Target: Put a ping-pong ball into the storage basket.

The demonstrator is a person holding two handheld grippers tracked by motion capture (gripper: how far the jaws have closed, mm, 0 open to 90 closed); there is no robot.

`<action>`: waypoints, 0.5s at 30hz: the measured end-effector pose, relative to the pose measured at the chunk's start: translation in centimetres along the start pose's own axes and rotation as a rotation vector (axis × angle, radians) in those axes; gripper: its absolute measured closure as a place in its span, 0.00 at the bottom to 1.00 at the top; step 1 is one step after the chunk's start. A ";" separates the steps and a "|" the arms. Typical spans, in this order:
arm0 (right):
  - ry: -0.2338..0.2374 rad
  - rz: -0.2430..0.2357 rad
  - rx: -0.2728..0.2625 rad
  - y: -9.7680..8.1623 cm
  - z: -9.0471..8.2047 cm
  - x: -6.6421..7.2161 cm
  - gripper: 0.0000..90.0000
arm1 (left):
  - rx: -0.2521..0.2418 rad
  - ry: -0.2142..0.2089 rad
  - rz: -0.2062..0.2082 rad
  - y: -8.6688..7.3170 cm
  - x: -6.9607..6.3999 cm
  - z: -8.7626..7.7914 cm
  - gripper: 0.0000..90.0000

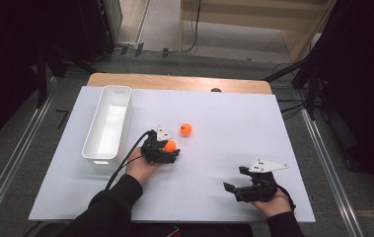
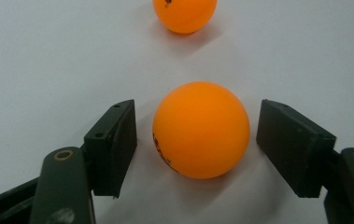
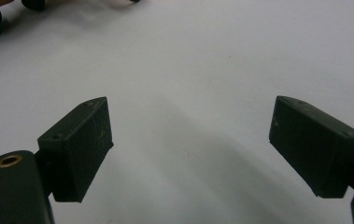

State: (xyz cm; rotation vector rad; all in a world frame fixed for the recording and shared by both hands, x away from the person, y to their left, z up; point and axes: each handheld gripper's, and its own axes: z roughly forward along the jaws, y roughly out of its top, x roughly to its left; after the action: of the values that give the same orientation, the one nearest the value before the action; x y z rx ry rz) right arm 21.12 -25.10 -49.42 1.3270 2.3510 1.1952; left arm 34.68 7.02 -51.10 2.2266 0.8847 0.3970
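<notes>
A person sits at a white tabletop (image 1: 224, 148) and holds a gripper in each hand. In the high view, the left gripper (image 1: 170, 148) is near the middle of the frame, and an orange ball (image 1: 169, 145) sits right at its tip. In the left gripper view, this ball (image 2: 201, 130) fills the middle of the frame and rests on the tabletop between the two black jaws. There is a thin gap on each side of the ball, so the jaws are not pressing it; they stand a little apart around it. The ball has some dark print low on its left side. A second orange ball (image 1: 186, 129) lies just up and to the right of the first one in the high view, close by but not touching it. In the left gripper view it (image 2: 184, 14) is at the top edge of the frame. A long white bin (image 1: 108, 123) stands on the left part of the tabletop. The right gripper (image 1: 235, 180) is in the lower right of the high view, well away from the balls. In the right gripper view its jaws are spread wide with bare tabletop between them.
</notes>
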 end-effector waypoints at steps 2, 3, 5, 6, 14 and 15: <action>0.000 0.001 0.000 0.0 0.0 0.0 0.13 | 0.000 -0.004 0.011 0.0 -0.1 -0.1 0.39; 0.000 0.001 0.000 0.0 0.0 0.0 0.13 | -0.005 -0.006 0.008 0.0 -0.2 -0.1 0.41; 0.001 0.000 0.000 0.0 0.0 0.0 0.13 | -0.005 -0.007 0.006 0.0 -0.2 -0.1 0.43; 0.002 0.004 0.002 0.0 0.0 0.0 0.13 | -0.003 -0.008 0.003 0.0 -0.2 -0.1 0.44; 0.003 0.001 -0.002 0.0 0.0 0.0 0.13 | -0.008 0.000 -0.007 0.0 0.0 -0.1 0.49; 0.003 0.002 -0.002 0.0 0.0 0.0 0.13 | -0.005 0.001 -0.006 0.0 0.0 -0.2 0.50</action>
State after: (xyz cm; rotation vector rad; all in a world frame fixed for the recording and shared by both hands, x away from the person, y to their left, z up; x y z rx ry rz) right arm 21.12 -25.11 -49.41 1.3275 2.3511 1.2005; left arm 34.59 7.09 -50.98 2.2184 0.8904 0.3974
